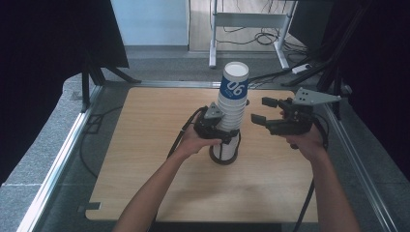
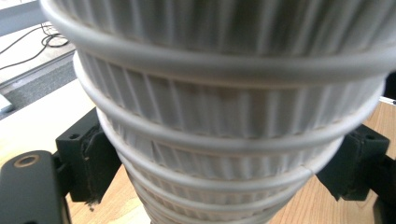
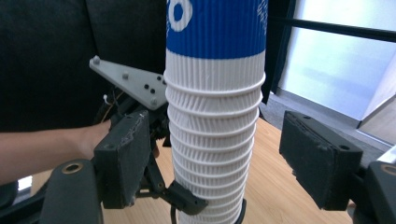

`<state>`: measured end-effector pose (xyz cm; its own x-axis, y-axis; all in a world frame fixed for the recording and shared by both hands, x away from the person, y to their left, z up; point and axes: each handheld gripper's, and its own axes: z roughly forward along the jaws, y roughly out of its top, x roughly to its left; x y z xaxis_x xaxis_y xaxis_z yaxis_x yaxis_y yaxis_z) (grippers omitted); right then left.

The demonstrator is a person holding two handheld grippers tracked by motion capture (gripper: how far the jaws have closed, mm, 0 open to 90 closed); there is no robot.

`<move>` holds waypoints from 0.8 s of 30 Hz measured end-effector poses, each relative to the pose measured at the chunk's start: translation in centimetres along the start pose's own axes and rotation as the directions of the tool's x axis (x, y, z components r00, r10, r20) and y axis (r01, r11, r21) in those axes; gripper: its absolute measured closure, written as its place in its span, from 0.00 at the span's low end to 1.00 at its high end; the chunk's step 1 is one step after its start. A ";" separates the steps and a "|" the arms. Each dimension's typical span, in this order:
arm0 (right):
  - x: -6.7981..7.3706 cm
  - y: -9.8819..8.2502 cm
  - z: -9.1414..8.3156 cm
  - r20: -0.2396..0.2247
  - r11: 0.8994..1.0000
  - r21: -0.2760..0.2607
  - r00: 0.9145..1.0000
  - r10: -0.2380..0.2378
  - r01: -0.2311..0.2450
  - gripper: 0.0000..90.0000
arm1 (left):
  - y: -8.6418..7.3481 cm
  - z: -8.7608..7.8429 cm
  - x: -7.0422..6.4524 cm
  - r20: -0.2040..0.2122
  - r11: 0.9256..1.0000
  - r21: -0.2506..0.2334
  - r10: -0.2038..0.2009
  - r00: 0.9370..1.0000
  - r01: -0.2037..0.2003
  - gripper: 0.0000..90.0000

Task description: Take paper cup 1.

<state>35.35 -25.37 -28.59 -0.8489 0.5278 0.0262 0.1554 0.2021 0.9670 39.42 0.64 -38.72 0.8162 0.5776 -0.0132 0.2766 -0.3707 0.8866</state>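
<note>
We have the cup stack (image 1: 231, 111) clamped low in the left gripper (image 1: 220, 133). Right gripper (image 1: 263, 112) spread, beside it, holding nothing. Top cup (image 1: 235, 82) not yet pulled.
</note>
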 end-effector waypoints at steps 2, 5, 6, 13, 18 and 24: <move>-0.2 0.1 0.1 -0.002 1.000 0.000 1.000 -0.001 0.001 0.28 | 0.0 0.0 0.0 -0.001 1.000 -0.003 -0.001 1.000 0.001 0.14; -0.4 0.3 0.2 -0.009 1.000 -0.008 1.000 0.005 -0.005 0.28 | 0.0 0.0 0.0 0.000 1.000 -0.003 -0.001 1.000 0.001 0.14; -0.6 0.5 0.3 -0.010 1.000 -0.011 1.000 0.006 -0.006 0.28 | 0.0 0.1 0.0 0.000 1.000 -0.003 -0.001 1.000 0.001 0.14; -0.8 1.5 1.0 -0.015 1.000 -0.005 1.000 -0.006 0.006 0.26 | 0.0 0.0 0.0 0.000 1.000 -0.001 -0.002 1.000 0.002 0.14; -1.0 2.8 1.7 -0.028 1.000 -0.019 1.000 -0.006 0.006 0.25 | 0.1 0.0 0.0 -0.002 1.000 0.004 -0.002 1.000 0.002 0.14; -1.3 3.9 3.0 -0.062 1.000 -0.028 0.998 0.001 -0.002 0.23 | 0.1 0.0 0.0 -0.002 1.000 0.008 -0.002 1.000 0.002 0.14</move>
<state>38.61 -22.78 -25.67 -0.8786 0.4756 0.0425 0.1431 0.1774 0.9737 39.42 0.58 -38.67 0.8148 0.5795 -0.0142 0.2822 -0.3751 0.8830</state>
